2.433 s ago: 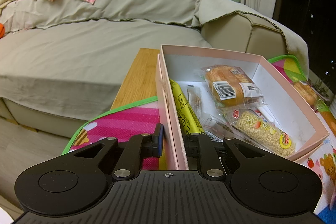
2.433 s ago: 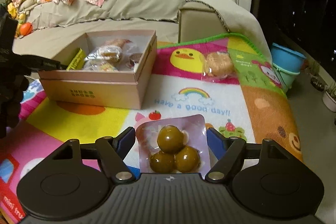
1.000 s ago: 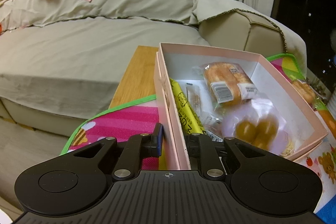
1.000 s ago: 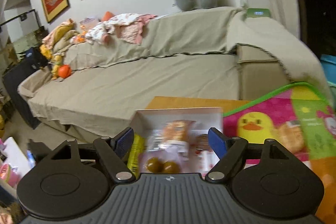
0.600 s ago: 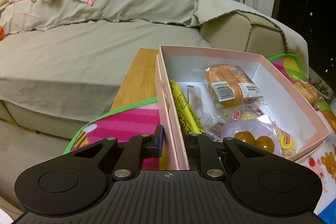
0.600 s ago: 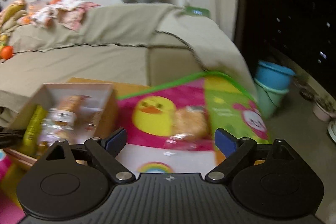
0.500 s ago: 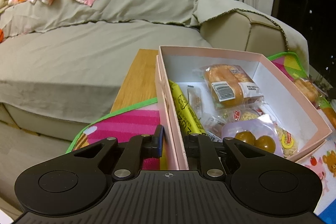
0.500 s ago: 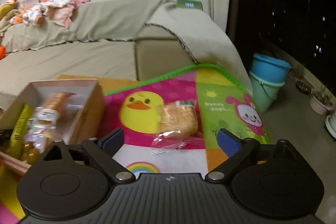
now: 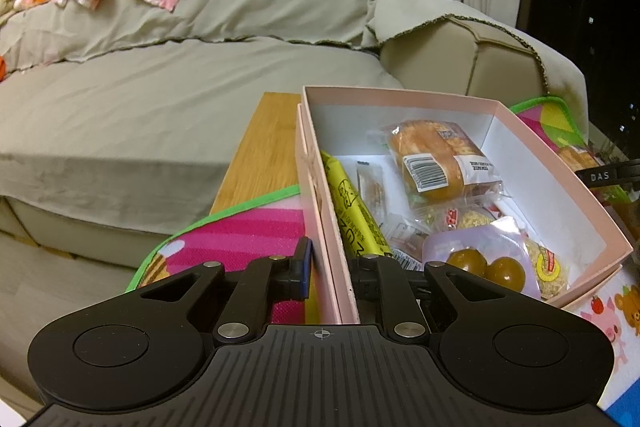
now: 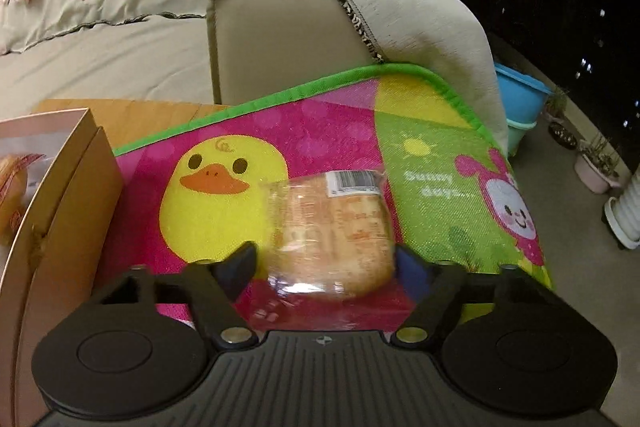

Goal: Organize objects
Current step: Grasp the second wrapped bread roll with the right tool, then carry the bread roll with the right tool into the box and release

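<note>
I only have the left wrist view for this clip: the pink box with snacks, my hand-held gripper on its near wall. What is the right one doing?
Observer: The right hand-held gripper is open, with a wrapped bread bun between its fingers, lying on the cartoon play mat.
Operator: Is it clamped on that bun yet?
Observer: Cannot tell contact; the frame is blurred, but the jaws stand wide on either side of it.
Operator: Where is the bun relative to the box?
Observer: It is outside the pink box, to the box's right, beside the yellow duck print.
Operator: Anything past the mat?
Observer: Stacked blue buckets on the floor beyond the sofa arm.
</note>
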Demonstrator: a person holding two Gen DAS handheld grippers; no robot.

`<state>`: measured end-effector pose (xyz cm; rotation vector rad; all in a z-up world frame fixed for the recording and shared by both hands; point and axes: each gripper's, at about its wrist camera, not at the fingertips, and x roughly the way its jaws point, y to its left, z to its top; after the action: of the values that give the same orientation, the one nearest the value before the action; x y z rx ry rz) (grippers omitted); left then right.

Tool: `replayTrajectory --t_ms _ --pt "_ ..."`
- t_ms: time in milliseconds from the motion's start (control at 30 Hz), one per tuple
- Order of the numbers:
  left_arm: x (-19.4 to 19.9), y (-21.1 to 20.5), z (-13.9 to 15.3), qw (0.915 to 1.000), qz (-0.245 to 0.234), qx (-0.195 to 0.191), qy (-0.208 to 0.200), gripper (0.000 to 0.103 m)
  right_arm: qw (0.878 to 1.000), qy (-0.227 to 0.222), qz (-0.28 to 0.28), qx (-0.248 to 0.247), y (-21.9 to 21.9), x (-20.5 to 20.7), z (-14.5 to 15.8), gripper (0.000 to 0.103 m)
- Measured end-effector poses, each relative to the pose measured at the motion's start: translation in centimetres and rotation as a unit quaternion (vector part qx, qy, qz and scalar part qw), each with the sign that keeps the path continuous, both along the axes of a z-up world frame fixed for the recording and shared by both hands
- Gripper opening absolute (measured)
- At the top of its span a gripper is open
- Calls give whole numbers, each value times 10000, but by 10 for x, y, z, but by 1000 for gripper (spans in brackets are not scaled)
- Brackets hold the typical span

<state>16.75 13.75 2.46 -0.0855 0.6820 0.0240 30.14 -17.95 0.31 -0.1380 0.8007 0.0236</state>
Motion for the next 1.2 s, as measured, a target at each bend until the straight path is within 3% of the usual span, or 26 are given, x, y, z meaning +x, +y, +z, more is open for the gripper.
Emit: replayTrajectory --t_ms 167,300,633,900,1067,1200 --pt "2 -2 -1 10000 28 11 -2 15 9998 51 -34 166 -9 -11 9 60" --pt "3 -2 -2 10000 11 18 -8 15 9998 55 115 183 -15 -37 19 59" --pt "3 -1 -3 10000 16 -10 -18 15 9964 161 621 551 -27 -152 65 57" --pt "2 1 -4 10000 8 -70 -33 15 9830 889 1378 826 9 -221 75 57" --pt "1 2 -3 9999 -10 -115 -35 16 9749 456 1849 1156 35 -222 111 57" --pt "1 2 -3 9999 -7 -134 -41 16 9714 -120 1864 1463 53 -201 142 57"
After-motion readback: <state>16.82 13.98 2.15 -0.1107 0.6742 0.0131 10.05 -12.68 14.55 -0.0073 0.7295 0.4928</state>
